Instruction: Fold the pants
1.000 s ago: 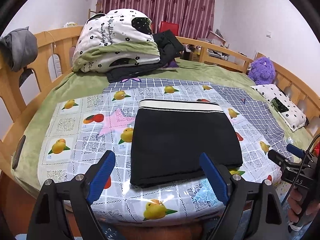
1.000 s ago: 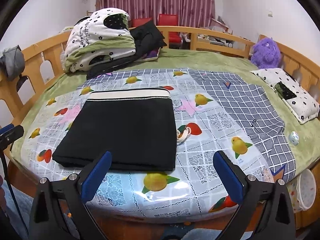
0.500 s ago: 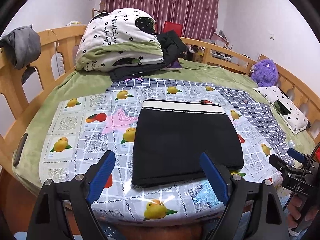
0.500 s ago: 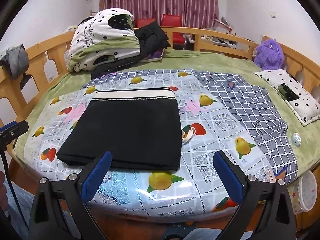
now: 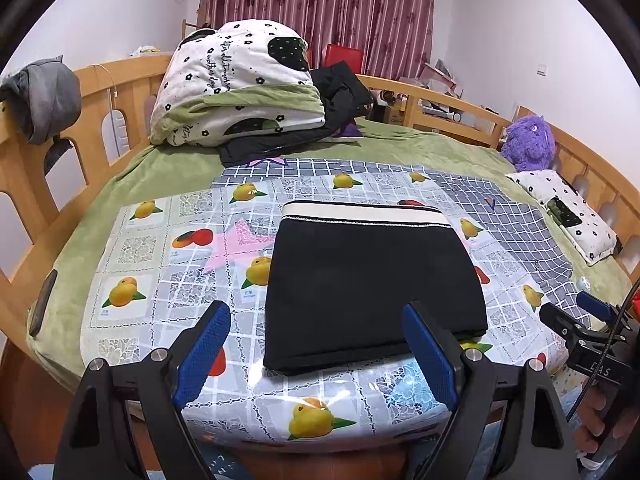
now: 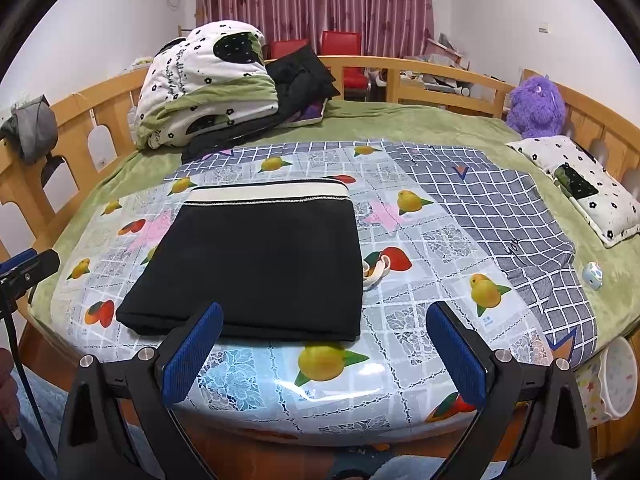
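Black pants (image 5: 372, 280) (image 6: 256, 256) lie folded into a flat rectangle on the fruit-print plastic sheet (image 5: 168, 276), their cream waistband at the far edge. A white drawstring end (image 6: 376, 272) pokes out at their right side. My left gripper (image 5: 316, 344) hovers open in front of the pants' near edge, nothing between its blue pads. My right gripper (image 6: 324, 344) is open too, held off the bed's near edge to the right of the pants, touching nothing. The right gripper's tip (image 5: 576, 324) shows at the right edge of the left wrist view, held by a hand.
A folded floral quilt (image 5: 236, 88) and dark clothes (image 5: 340, 92) are piled at the back. A purple plush toy (image 6: 536, 108) and a small floral pillow (image 6: 580, 184) lie at right. Wooden rails (image 5: 36, 168) ring the bed; a checked grey sheet (image 6: 500, 208) spreads right.
Both views have drawn very slightly back from the bed. The pants and both open grippers stay as they were.
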Tool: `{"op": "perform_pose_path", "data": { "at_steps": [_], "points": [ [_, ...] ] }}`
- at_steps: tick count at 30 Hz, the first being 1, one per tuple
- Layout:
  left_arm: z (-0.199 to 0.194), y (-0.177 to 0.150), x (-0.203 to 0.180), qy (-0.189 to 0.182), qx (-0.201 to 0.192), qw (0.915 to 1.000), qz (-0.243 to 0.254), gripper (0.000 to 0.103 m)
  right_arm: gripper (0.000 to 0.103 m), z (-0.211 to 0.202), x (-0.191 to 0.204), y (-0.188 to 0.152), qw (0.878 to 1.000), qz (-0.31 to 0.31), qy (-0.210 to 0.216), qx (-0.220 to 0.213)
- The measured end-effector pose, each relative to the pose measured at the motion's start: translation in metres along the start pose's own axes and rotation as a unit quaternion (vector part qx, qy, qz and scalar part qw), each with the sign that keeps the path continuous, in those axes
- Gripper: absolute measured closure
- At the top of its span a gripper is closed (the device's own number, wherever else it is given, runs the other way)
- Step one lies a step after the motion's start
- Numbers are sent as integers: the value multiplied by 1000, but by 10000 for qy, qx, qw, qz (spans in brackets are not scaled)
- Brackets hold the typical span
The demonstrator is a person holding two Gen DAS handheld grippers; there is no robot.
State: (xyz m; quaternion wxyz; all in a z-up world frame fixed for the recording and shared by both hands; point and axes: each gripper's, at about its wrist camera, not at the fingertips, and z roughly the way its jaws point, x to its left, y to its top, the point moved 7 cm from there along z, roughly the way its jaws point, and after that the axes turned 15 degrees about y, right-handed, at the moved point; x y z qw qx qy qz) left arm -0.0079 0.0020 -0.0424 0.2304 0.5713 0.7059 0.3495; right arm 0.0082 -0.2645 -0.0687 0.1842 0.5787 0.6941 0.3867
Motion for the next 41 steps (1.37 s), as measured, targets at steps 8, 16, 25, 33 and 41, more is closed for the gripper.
{"op": "perform_pose_path", "data": {
  "at_steps": [8, 16, 25, 33, 41],
  "points": [
    [0, 0, 0, -2, 2, 10000, 9, 16, 3, -1, -2, 1, 10000, 61, -8, -8],
    [0, 0, 0, -3, 0, 10000, 1, 16, 3, 0, -3, 1, 10000, 71, -3, -10],
    [1, 0, 2, -12, -7, 10000, -1, 16, 3, 1, -4, 0, 10000, 72, -2, -2],
    [1, 0, 3, -24, -14, 10000, -15, 16, 3, 2, -3, 0, 10000, 82, -3, 0],
    [0, 0, 5, -6, 4, 10000, -2, 16, 3, 4, -3, 0, 10000, 81, -10, -6]
  ]
}}
